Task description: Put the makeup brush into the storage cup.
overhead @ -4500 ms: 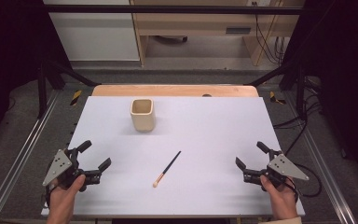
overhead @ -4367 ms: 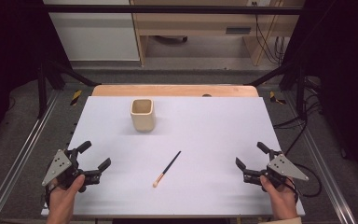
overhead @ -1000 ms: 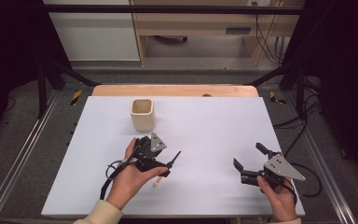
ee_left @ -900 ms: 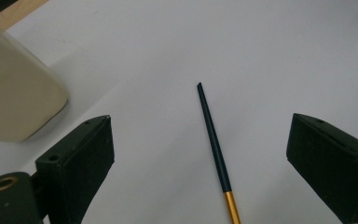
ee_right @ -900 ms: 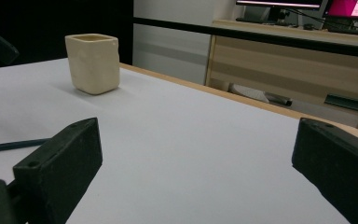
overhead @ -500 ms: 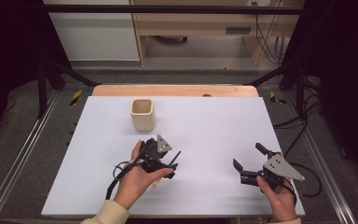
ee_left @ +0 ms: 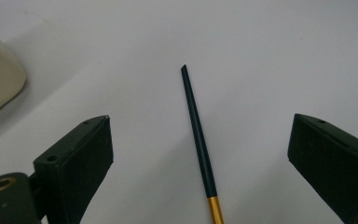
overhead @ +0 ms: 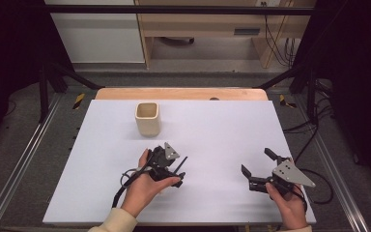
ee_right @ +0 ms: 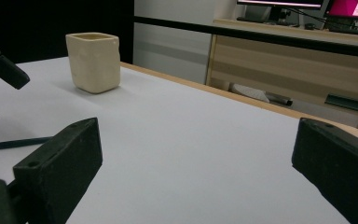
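1. Left gripper [overhead: 176,166] was over the middle of the white table [overhead: 222,125], jaws spread wide, gripping nothing.
2. In the left gripper view the same gripper [ee_left: 200,158] had a thin stick [ee_left: 198,140] lying between its jaws, touching neither; jaws stood well clear either side.
3. Stick: dark green-black shaft, pointed far tip, gold band [ee_left: 216,210] at the near end, flat on the table. In the high view its dark tip [overhead: 182,161] poked out just beyond the left gripper.
4. Left hand [overhead: 142,186] wrapped the gripper body, cable looping beside it.
5. Right gripper [overhead: 257,169] was near the table's right front edge, jaws wide apart, empty, well apart from the stick. Right hand [overhead: 287,205] held it from below.
6. Right gripper view: own jaws open, stick [ee_right: 16,143] seen low at left, cup [ee_right: 94,61] beyond it.
7. Cream square cup [overhead: 148,118] stood upright behind the left gripper, apart from it, toward the table's far side.
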{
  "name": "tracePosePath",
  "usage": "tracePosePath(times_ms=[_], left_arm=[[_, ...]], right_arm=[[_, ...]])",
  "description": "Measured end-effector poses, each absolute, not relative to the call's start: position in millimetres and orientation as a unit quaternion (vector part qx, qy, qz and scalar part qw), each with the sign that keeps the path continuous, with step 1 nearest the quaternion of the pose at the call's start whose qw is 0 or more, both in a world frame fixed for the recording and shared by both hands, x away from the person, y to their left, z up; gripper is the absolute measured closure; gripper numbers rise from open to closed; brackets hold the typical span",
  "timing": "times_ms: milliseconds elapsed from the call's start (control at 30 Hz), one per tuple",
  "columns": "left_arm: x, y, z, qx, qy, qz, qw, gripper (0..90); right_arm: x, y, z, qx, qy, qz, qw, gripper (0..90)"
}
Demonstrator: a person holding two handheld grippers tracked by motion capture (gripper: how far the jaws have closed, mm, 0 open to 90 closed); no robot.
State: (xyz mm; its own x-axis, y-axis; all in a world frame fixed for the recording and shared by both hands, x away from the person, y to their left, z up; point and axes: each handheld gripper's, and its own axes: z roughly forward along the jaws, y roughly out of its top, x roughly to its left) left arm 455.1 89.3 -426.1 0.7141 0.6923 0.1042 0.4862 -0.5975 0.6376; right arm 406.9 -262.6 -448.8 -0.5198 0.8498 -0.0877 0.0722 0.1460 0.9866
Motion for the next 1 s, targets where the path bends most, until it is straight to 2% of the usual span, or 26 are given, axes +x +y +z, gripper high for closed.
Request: tracePosePath(times_ms=[1000], left_arm=[[466, 74, -431, 0.903, 0.347, 0.134, 0.215, 13.0]], right_arm=[[407, -262, -449, 0.34, 0.675, 0.555, 0.347, 2.3]])
